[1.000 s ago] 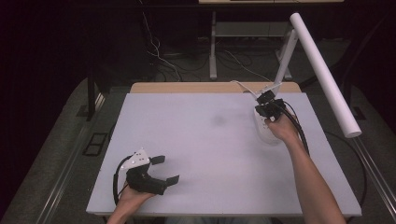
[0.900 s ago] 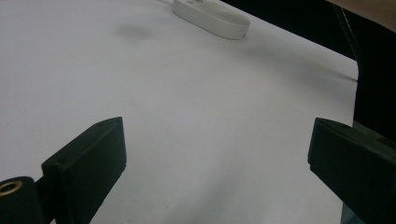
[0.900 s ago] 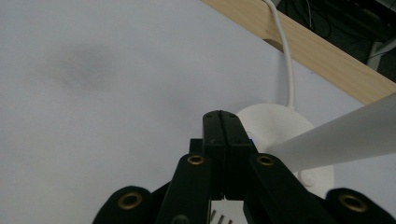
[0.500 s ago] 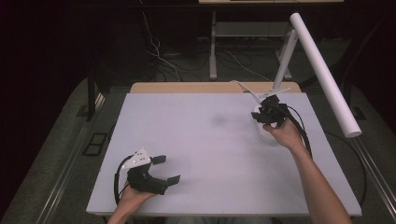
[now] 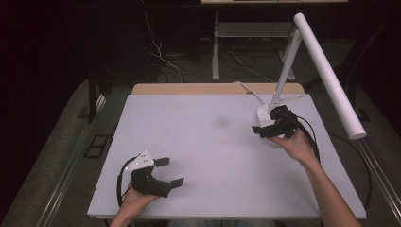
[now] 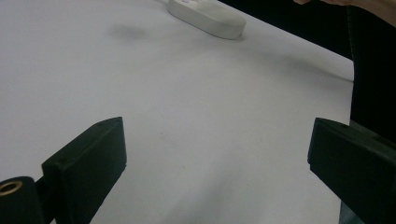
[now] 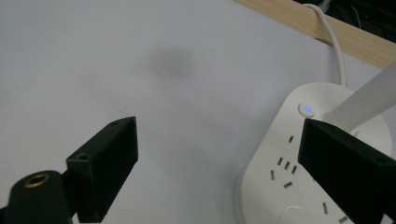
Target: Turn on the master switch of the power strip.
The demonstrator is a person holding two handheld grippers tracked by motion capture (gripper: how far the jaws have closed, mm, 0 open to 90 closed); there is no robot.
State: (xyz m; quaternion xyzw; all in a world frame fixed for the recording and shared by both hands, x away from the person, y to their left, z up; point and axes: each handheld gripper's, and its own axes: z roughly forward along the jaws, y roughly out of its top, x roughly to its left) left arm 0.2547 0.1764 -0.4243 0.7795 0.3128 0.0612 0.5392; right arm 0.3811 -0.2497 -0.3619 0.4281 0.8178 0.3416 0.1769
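Note:
A white desk lamp stands at the table's far right, its oval base (image 5: 263,115) carrying sockets and a round button lit blue (image 7: 307,109). Its long white tube head (image 5: 327,71) slants out over the right edge. My right gripper (image 5: 260,131) hovers just in front of the base, pointing left. Its jaws have just been opening and stand wide in the right gripper view (image 7: 219,154) with nothing gripped; the base (image 7: 317,154) lies beneath the right jaw. At the front left my left gripper (image 5: 171,171) rests open, bare table between its jaws (image 6: 217,158).
The white table top (image 5: 208,156) bears a faint dark smudge (image 5: 221,121) near its middle. A wooden strip (image 5: 198,88) runs along the far edge, and the lamp's white cord (image 7: 337,51) crosses it. Cables and table legs (image 5: 216,47) lie on the dark floor beyond.
My right gripper has drawn back from the lamp base toward the near side, and its jaws have gone from shut to wide apart. The left gripper has not moved.

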